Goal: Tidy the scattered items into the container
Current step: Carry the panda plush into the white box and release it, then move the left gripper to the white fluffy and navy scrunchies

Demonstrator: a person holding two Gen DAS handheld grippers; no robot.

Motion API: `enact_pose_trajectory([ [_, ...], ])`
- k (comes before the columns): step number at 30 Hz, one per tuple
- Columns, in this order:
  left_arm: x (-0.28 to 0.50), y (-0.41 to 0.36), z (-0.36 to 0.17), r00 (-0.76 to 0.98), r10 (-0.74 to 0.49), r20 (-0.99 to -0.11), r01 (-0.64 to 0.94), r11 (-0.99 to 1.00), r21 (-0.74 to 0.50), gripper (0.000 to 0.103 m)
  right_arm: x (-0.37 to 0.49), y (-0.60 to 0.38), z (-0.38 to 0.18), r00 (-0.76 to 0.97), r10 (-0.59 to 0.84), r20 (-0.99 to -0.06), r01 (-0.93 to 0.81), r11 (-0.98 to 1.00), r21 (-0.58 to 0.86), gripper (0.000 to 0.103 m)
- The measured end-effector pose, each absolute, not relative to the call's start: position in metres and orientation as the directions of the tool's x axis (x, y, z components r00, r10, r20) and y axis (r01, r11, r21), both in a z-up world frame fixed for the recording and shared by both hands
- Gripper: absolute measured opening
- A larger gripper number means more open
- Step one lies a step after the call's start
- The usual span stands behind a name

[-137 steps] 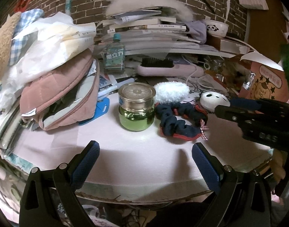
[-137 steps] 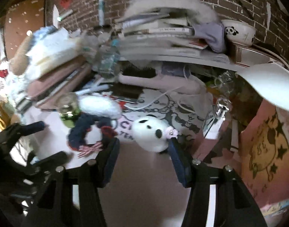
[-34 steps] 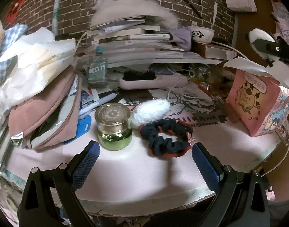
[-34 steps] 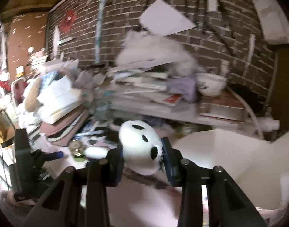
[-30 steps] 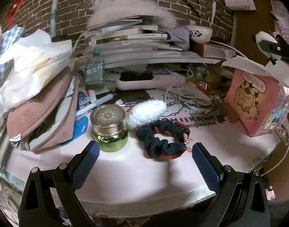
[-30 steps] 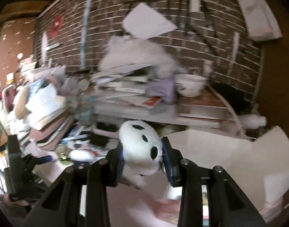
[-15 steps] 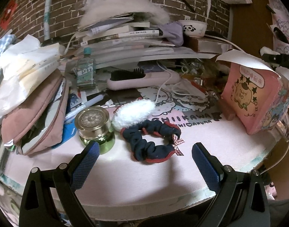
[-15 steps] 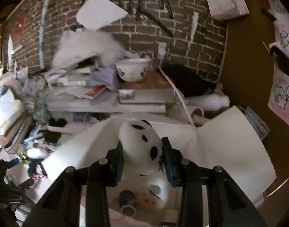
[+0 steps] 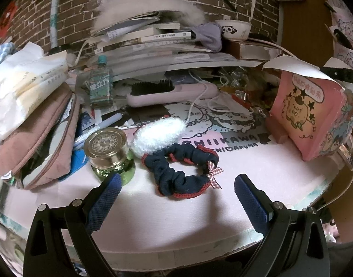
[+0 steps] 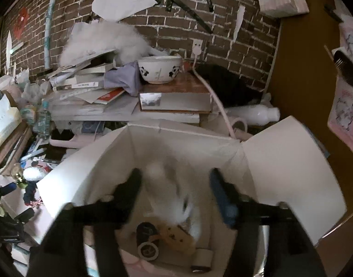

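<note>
Now panda toy (image 10: 176,204) between parted right tongs (image 10: 175,180)

A lived-in home, most likely a bedroom desk pushed against a brick wall (image 9: 38,11) hung with taped-up papers — personal clutter shows it. At the far side, books (image 9: 142,39) lie stacked under a panda-print bowl (image 9: 235,30), with a hairbrush (image 9: 167,92) and a small bottle (image 9: 100,85) nearer. On the pink cartoon desk mat (image 9: 222,143) lie a scrunchie (image 9: 178,168) and a gold-lidded jar (image 9: 107,152) — pouches (image 9: 38,143) heap at left, a pink cartoon box (image 9: 315,120) stands at right.
</note>
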State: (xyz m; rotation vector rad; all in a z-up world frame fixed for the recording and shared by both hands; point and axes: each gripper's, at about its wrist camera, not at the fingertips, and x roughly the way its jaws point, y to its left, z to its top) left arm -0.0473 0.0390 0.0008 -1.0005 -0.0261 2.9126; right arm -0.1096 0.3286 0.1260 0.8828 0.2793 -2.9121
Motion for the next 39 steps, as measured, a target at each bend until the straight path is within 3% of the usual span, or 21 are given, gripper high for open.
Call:
enact_pose_trajectory([
  [6, -0.047, 0.04, 0.0, -0.788, 0.069, -0.612, -0.057, -0.998, -0.039, 0.098, -0.1, 0.324, 0.134, -0.859, -0.032, -0.511, 0.139, -0.975, -0.173, 0.079],
  [16, -0.049, 0.031, -0.002, -0.794, 0.082, -0.603, -0.047, -0.996, -0.073, 0.098, -0.044, 0.288, 0.149, -0.855, -0.37, -0.365, 0.431, -0.896, -0.103, 0.079],
  [21, -0.05, 0.028, -0.006, -0.792, 0.117, -0.6, -0.068, -0.992, -0.104, 0.098, -0.021, 0.256, 0.143, -0.857, -0.401, -0.324, 0.475, -0.859, -0.192, 0.079],
  [36, -0.067, 0.021, -0.014, -0.784, 0.257, -0.565, -0.123, -0.956, -0.265, 0.097, -0.027, 0.284, 0.133, -0.807, -0.475, -0.35, 0.527, -0.848, -0.063, 0.079],
  [39, -0.076, 0.018, -0.013, -0.784, 0.259, -0.565, -0.11, -0.952, -0.284, 0.091, -0.019, 0.282, 0.131, -0.809, -0.487, -0.329, 0.541, -0.836, -0.093, 0.079],
])
